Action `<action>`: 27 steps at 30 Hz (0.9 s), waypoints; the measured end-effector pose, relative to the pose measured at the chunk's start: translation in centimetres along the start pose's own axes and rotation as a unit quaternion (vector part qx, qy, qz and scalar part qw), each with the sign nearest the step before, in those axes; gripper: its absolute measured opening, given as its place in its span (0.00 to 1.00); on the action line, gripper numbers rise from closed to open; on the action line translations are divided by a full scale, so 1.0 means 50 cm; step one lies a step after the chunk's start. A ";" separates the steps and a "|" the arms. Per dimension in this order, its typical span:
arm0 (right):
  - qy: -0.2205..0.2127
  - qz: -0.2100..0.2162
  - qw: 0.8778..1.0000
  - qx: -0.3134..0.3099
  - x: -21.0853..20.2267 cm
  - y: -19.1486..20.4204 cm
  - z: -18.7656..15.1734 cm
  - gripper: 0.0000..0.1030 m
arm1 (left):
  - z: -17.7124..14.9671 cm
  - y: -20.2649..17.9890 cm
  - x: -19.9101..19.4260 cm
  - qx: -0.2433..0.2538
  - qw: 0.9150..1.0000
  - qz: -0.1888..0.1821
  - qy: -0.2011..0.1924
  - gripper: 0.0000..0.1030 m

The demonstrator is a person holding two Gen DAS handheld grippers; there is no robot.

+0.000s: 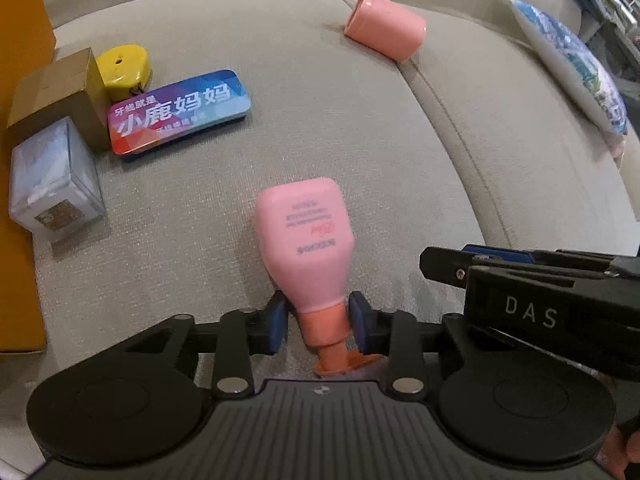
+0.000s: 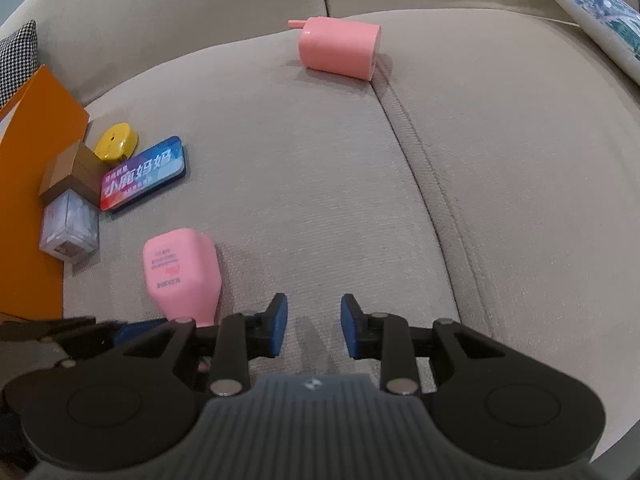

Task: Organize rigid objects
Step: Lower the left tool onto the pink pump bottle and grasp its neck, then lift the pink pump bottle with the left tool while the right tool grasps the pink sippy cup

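Sofa: left hand-held gripper [image 1: 320, 322] (bottle-clamped) [image 1: 306, 236]

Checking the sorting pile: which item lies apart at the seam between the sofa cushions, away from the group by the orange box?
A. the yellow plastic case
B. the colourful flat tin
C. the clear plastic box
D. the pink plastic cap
D: the pink plastic cap lies alone at the cushion seam.

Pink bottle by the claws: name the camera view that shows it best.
Left wrist view. The pink bottle lies centred there, its printed face and orange neck visible between the left claw's blue pads. The right wrist view shows only its body at lower left, neck hidden behind claw parts.
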State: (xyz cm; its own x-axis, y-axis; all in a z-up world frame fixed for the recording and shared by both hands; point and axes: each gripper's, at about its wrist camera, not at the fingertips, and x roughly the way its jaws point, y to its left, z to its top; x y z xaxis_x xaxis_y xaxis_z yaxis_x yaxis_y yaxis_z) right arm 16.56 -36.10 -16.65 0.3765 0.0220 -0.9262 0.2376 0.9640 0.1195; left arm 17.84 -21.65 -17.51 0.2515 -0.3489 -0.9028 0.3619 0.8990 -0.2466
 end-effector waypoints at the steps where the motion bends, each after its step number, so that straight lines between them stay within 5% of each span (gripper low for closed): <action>1: -0.001 0.000 1.000 -0.001 0.000 0.000 0.000 0.31 | 0.000 0.008 -0.006 -0.005 1.000 -0.005 -0.004 0.28; 12: -0.019 0.012 0.996 -0.089 -0.014 0.051 0.007 0.31 | 0.039 0.043 -0.097 0.043 0.997 0.032 -0.049 0.28; 16: -0.023 0.032 0.995 -0.086 -0.008 0.059 0.033 0.31 | 0.067 0.047 -0.096 0.079 0.995 0.057 -0.012 0.28; 20: -0.025 0.054 0.994 -0.097 0.003 0.084 0.057 0.31 | 0.102 0.079 -0.079 0.039 0.997 0.032 0.056 0.29; 27: -0.020 0.062 0.993 -0.101 0.026 0.098 0.059 0.31 | 0.144 0.083 -0.084 0.045 0.997 0.036 0.043 0.36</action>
State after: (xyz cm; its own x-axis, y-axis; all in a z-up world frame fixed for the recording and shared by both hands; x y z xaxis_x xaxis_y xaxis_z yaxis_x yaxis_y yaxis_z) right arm 20.83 -32.15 -16.23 0.4274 0.1371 -0.8936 0.0050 0.9881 0.1540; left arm 24.74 -18.36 -12.21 0.2032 -0.2566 -0.9449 0.4252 0.8924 -0.1509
